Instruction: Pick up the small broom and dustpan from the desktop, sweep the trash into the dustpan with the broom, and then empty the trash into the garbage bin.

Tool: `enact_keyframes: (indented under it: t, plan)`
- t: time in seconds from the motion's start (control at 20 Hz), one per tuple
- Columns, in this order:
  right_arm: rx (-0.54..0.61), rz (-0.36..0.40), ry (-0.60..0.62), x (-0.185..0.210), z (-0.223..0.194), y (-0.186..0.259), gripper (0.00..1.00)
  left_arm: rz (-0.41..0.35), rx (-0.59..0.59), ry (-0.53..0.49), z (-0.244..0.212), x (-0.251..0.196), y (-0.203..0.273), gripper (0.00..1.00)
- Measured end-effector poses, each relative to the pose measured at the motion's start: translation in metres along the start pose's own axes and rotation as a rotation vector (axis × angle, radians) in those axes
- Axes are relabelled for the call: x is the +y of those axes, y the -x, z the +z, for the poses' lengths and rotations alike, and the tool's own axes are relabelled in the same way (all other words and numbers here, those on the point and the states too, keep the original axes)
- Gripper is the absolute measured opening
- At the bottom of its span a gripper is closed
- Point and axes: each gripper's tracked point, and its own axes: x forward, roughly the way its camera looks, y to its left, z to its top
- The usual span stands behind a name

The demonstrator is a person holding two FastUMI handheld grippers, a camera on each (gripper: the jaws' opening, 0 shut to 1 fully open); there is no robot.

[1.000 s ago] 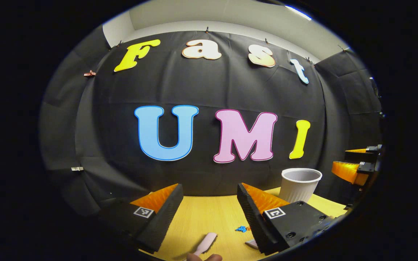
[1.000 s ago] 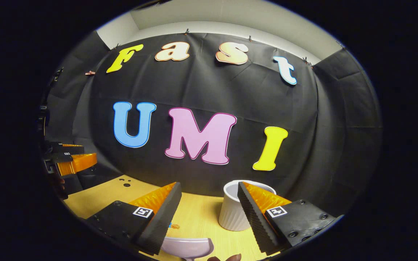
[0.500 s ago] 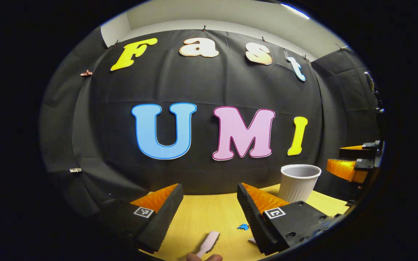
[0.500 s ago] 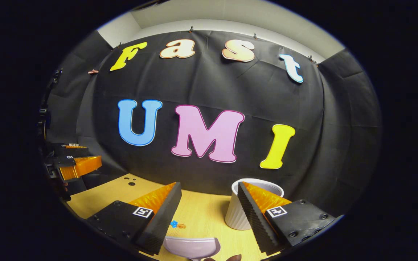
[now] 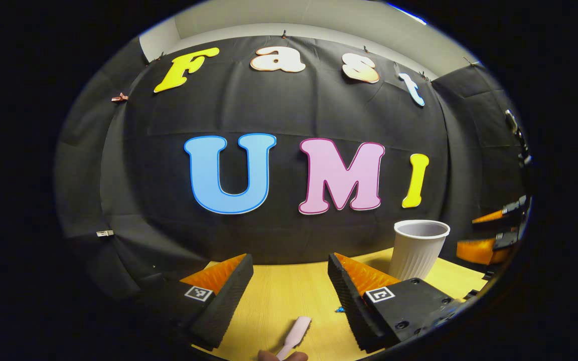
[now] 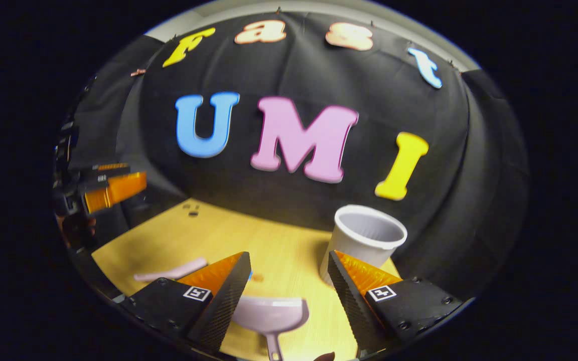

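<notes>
The desk (image 6: pixel 178 235) carries a white bin (image 6: pixel 364 240) at its back. Both claws, left (image 5: pixel 289 296) and right (image 6: pixel 289 296), stand released. The dustpan (image 6: pixel 271 313) lies between the right claw's fingers, untouched; the broom (image 5: pixel 295 333) between the left's. Square markers on the fingers are unreadable.

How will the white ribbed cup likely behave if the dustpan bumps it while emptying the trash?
The cup looks thin-walled and empty, so it is probably light and may slide on the smooth wooden table. It stands upright, taller than its base is wide, so a push near the rim could tip it. The dustpan lies close by.
</notes>
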Motion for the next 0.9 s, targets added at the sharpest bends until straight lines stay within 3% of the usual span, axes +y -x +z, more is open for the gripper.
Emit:
enact_keyframes:
  t: [0.2,0.35,0.55,0.75,0.8,0.9]
  plan:
    - [0.313,0.026,-0.001,-0.004,-0.114,-0.006,0.96,0.008,0.033,-0.01,-0.017,0.002,-0.003,0.95]
    - [0.48,0.046,-0.001,-0.003,-0.169,-0.015,0.96,0.014,0.05,-0.018,-0.026,0.001,-0.002,0.95]
    - [0.601,0.082,-0.01,0.014,-0.228,-0.029,0.95,0.018,0.069,-0.031,-0.033,0.0,0.0,0.95]
    - [0.676,0.113,-0.034,0.027,-0.255,-0.053,0.91,0.033,0.089,-0.035,-0.043,0.002,0.004,0.95]
    - [0.691,0.112,-0.04,0.029,-0.261,-0.06,0.85,0.035,0.094,-0.04,-0.043,0.003,0.003,0.95]
    - [0.73,0.112,-0.052,0.03,-0.272,-0.069,0.83,0.043,0.1,-0.049,-0.046,0.005,0.003,0.95]
